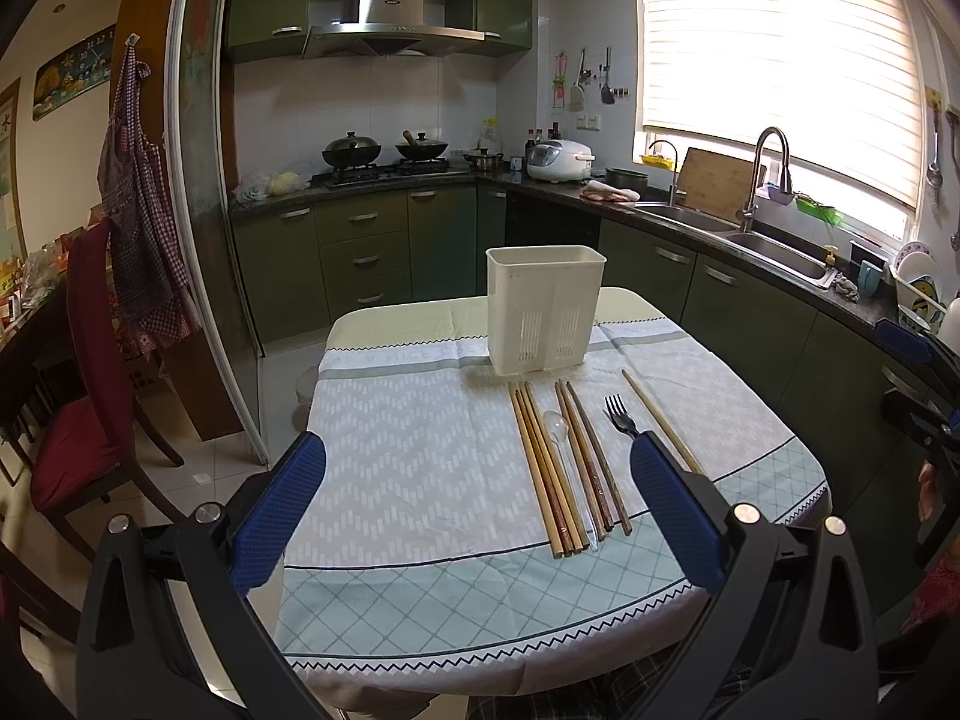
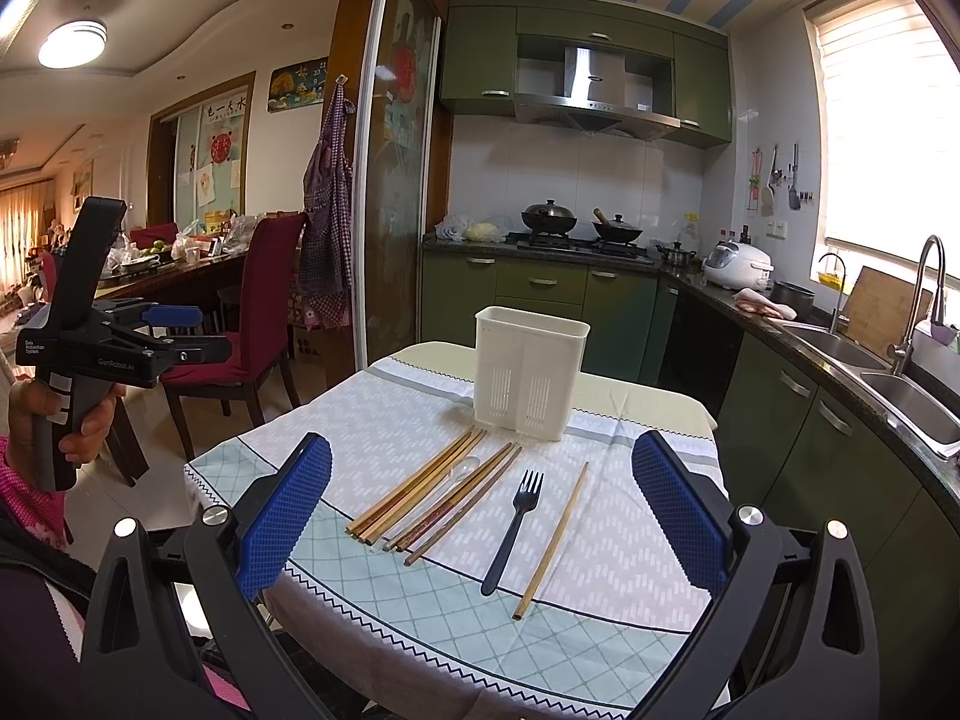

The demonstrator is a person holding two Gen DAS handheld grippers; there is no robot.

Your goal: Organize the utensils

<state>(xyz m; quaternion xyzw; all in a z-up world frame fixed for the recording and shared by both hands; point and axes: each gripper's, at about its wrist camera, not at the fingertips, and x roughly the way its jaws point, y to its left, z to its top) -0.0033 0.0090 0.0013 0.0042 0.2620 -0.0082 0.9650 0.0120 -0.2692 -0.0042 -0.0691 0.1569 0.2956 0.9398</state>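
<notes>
On the tablecloth [image 2: 372, 420], going left to right, lie a bundle of pale chopsticks [image 2: 414, 489], a clear plastic spoon [image 2: 465, 468], darker chopsticks [image 2: 462, 507], a black fork [image 2: 513, 531] and a single chopstick [image 2: 555, 537] at 3 o'clock; a white holder [image 2: 528, 372] stands upright at 12 o'clock, just beyond their tips; the left claw [image 1: 477, 513] hangs released and empty above the cloth; the right claw [image 2: 480, 516] is likewise spread wide, gripping nothing; the left tool's body, seen from the right wrist, reads "GenRobot.AI" and "Data Acquisition System"; the cloth's grey band [image 1: 390, 354] carries upside-down lettering, partly "NICE".
</notes>
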